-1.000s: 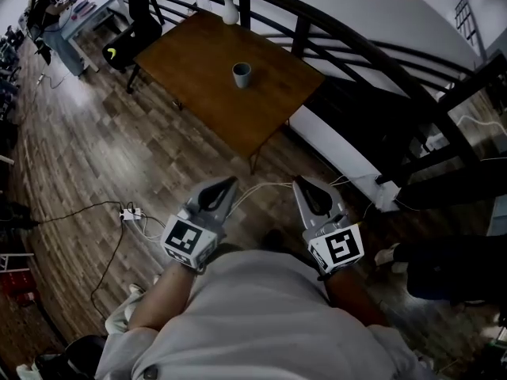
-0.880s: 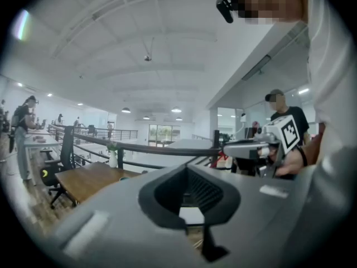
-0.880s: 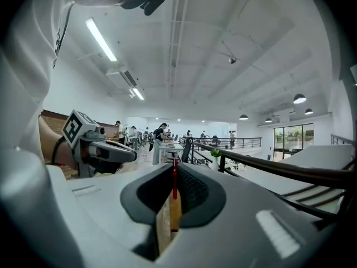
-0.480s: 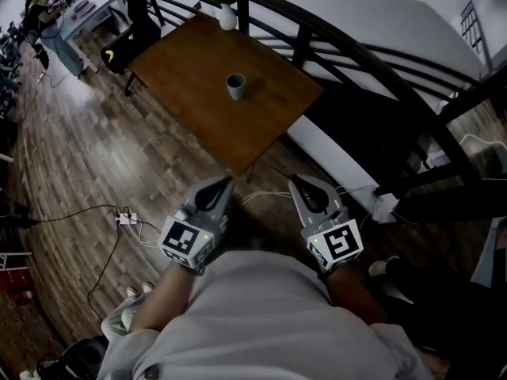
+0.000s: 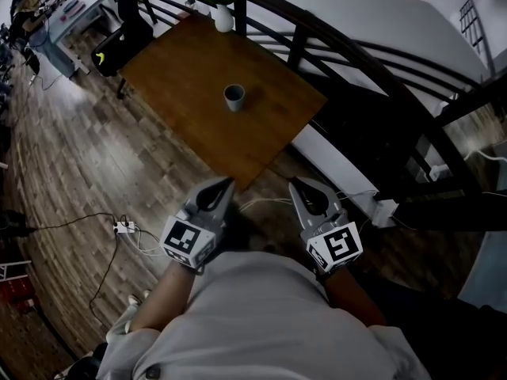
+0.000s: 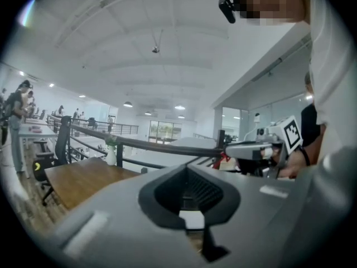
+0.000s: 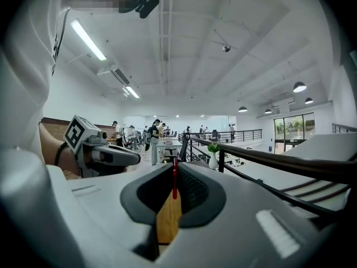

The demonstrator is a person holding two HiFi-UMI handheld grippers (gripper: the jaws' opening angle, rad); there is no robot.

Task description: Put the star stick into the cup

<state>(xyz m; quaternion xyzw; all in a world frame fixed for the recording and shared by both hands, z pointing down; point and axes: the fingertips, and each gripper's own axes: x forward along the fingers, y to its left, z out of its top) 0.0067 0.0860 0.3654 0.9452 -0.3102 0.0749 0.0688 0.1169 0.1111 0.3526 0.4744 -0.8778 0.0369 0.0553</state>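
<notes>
A grey cup (image 5: 234, 97) stands alone on the brown wooden table (image 5: 174, 70), far ahead of both grippers. My left gripper (image 5: 223, 183) and right gripper (image 5: 299, 183) are held side by side close to the person's body, over the floor just short of the table's near corner. The left gripper (image 6: 192, 205) is shut with nothing in it. In the right gripper view, a thin red stick (image 7: 174, 177) stands upright in the shut right gripper (image 7: 174, 193); no star end shows. The stick is too thin to make out in the head view.
A white vase with a green plant (image 5: 220, 10) stands at the table's far corner. A dark railing (image 5: 348, 50) runs along the table's right side. A black chair (image 5: 119, 46) stands to the table's left. A power strip and cables (image 5: 123, 228) lie on the wooden floor.
The person has come closer to the table: table and cup have shifted nearer and lower in the head view. Both grippers keep the same pose, shut.
</notes>
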